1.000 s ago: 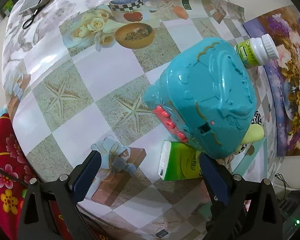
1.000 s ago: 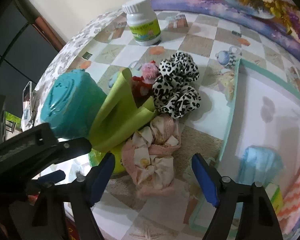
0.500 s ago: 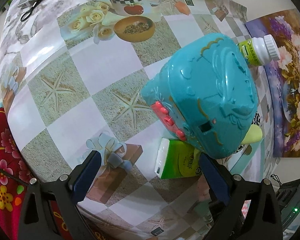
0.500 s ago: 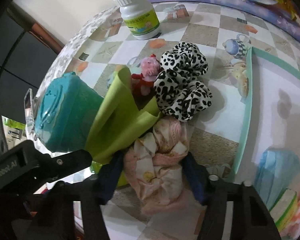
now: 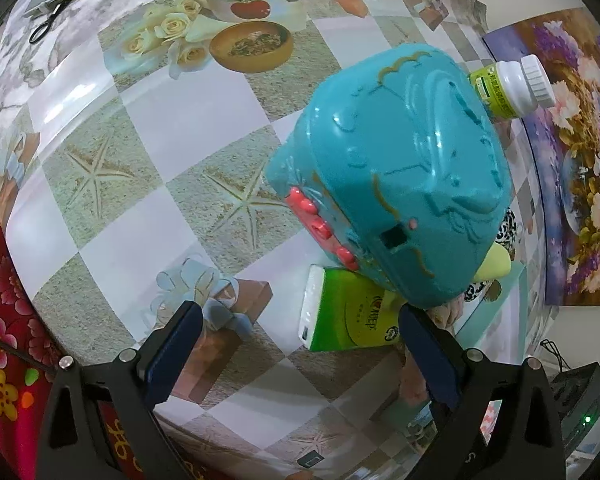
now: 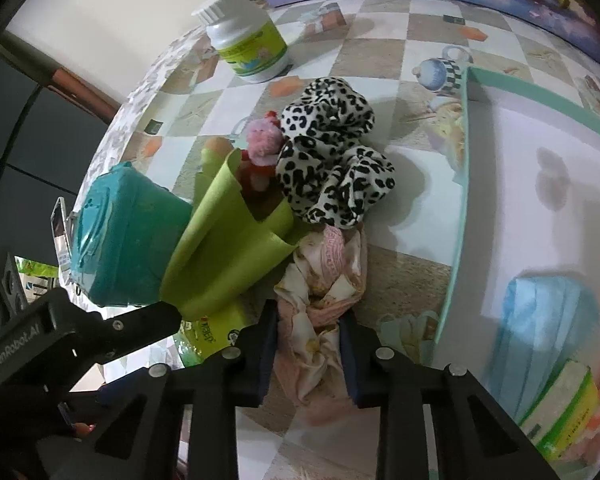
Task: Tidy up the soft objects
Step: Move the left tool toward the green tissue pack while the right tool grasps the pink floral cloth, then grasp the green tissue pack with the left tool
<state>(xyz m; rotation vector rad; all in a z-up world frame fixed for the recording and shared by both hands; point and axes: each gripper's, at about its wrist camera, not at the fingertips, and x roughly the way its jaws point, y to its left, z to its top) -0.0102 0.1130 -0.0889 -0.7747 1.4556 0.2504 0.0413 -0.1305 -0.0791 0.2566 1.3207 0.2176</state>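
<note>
Our right gripper (image 6: pixel 308 344) pinches the pink cloth (image 6: pixel 320 300), seemingly firmly; the leopard scrunchie (image 6: pixel 332 168) at twelve may snag. Left gripper (image 5: pixel 296 352) spread, empty.

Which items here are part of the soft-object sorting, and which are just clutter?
Job:
pink scrunchie, clamped in right gripper
leopard scrunchie
green cloth
pink plush toy
tray

Lying about:
teal plastic case
supplement bottle
tissue pack

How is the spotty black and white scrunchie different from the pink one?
The black-and-white leopard-print fabric scrunchie lies free on the table; the pale pink patterned fabric scrunchie is pinched by the right gripper. The spotty one sits farther away, beside the small pink plush toy. Both are soft, ruffled cloth.
</note>
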